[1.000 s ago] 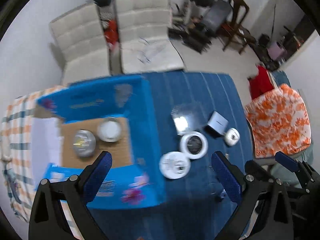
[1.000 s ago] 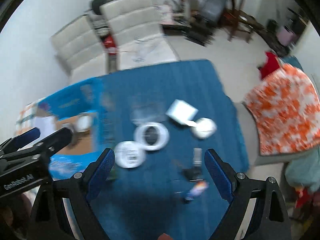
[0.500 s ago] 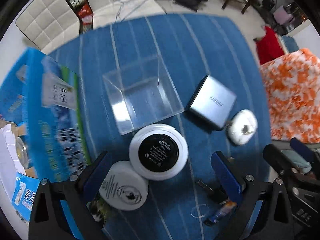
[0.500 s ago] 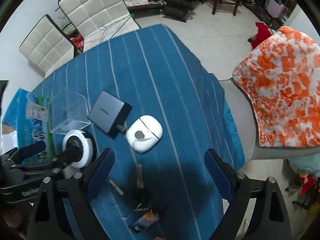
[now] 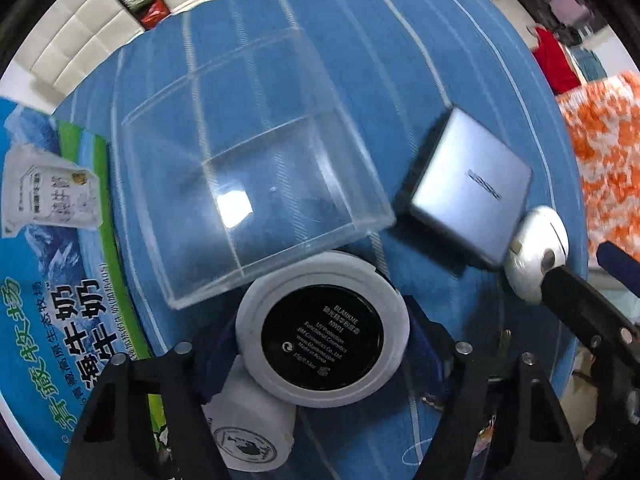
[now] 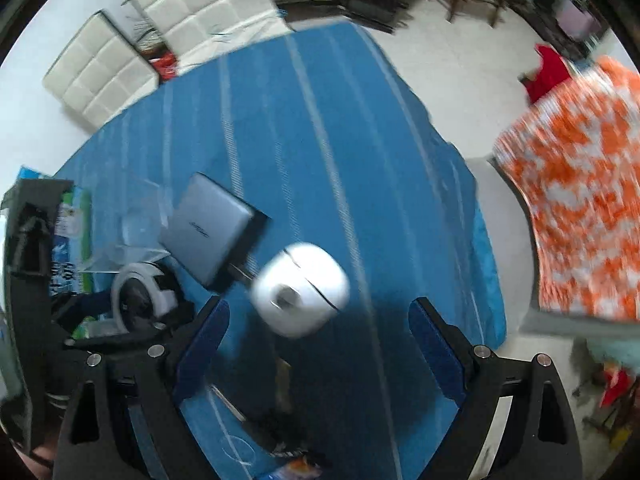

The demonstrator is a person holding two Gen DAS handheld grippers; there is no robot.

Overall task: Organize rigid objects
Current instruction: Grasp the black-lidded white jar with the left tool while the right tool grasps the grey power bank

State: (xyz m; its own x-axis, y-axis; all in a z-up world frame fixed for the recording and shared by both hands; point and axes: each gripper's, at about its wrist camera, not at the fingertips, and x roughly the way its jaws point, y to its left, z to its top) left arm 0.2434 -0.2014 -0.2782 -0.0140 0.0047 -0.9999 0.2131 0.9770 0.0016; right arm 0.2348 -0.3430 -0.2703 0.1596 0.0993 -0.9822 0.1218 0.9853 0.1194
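Observation:
A round white compact (image 5: 322, 336) with a black centre lies on the blue striped tablecloth (image 5: 360, 60), and my left gripper (image 5: 320, 346) is shut on it, a pad against each side. It partly covers a small white round tub (image 5: 248, 436). Touching its far edge is a clear plastic box (image 5: 248, 184). To the right lie a grey square case (image 5: 468, 188) and a white oval case (image 5: 536, 256). My right gripper (image 6: 320, 312) is open just above the cloth, the white oval case (image 6: 300, 290) sitting right ahead of its fingertips. The right wrist view is blurred.
A blue milk carton box (image 5: 48, 280) stands along the table's left side. A key and small dark items (image 6: 284, 384) lie under the right gripper. White padded chairs (image 6: 200, 0) stand beyond the far edge. An orange patterned cloth (image 6: 580, 200) lies to the right.
Both grippers came down close to the table. The left one narrowed its fingers onto the round compact. The right one moved over the white oval case and stayed open.

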